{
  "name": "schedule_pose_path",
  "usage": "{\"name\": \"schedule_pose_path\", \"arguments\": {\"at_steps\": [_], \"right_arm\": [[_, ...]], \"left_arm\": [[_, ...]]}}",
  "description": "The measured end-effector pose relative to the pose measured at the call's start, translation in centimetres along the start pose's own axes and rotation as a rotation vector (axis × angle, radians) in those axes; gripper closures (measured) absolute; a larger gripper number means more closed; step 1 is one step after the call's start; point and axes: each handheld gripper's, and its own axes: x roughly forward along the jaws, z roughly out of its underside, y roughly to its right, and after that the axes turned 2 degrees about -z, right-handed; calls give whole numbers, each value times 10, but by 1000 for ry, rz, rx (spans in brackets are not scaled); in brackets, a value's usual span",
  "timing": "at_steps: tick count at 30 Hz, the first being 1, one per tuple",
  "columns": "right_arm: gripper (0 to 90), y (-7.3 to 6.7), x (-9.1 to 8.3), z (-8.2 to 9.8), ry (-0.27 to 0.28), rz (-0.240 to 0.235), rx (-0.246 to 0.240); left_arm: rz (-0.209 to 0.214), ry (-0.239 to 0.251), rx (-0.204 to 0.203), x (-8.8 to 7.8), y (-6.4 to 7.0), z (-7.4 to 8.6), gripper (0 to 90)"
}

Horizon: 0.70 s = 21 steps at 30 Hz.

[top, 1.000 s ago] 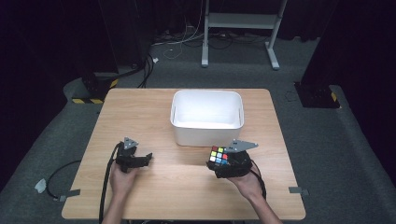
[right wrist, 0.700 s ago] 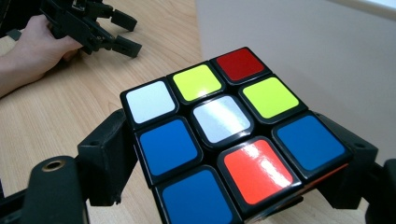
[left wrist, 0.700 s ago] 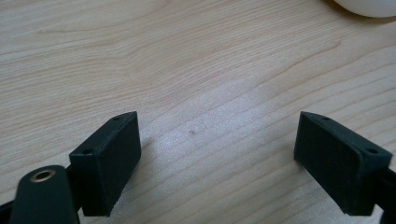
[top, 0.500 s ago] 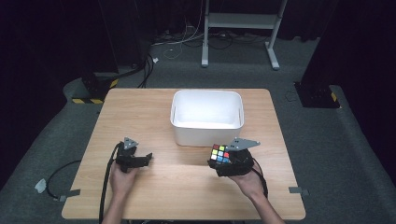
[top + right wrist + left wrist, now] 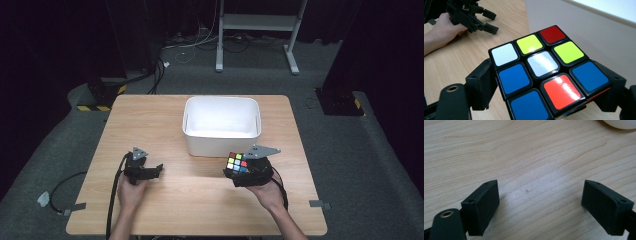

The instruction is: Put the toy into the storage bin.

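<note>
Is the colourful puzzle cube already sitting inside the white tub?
No, the cube is clamped between the jaws of the right gripper, in front of the white tub, outside it.

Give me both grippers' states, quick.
Left gripper: open, nothing between its jaws.
Right gripper: shut on the puzzle cube.

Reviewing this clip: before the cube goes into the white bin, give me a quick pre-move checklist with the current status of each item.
1. Rubik's cube clamped between the right gripper jaws: ok.
2. Cube lifted off the table: cannot tell.
3. White bin just beyond the cube, upright: ok.
4. Inside of the bin free to take the cube: ok, as far as the high view shows.
5. Left gripper open, with bare wood between its jaws: ok.
6. Left gripper off to the side of the path to the bin: ok.
</note>
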Motion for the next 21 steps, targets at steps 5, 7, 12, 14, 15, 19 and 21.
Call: {"name": "schedule_pose_path", "arguments": {"at_steps": [5, 7, 12, 14, 15, 19, 21], "right_arm": [[187, 0, -2, -3, 3, -1, -4], [187, 0, -2, -4, 6, -4, -5], [186, 0, -6, -8, 19, -20, 5], [186, 0, -8, -10, 24, -23, 8], [187, 0, -8, -10, 26, -26, 9], [186, 1, -10, -14, 25, -25, 7], [187, 1, -11, -16, 25, -24, 5]], "left_arm": [[0, 0, 0, 0, 0, 0, 149], [0, 0, 0, 0, 0, 0, 149], [0, 0, 0, 0, 0, 0, 149], [0, 0, 0, 0, 0, 0, 149], [0, 0, 0, 0, 0, 0, 149], [0, 0, -1, 0, 0, 0, 149], [0, 0, -1, 0, 0, 0, 149]]}}
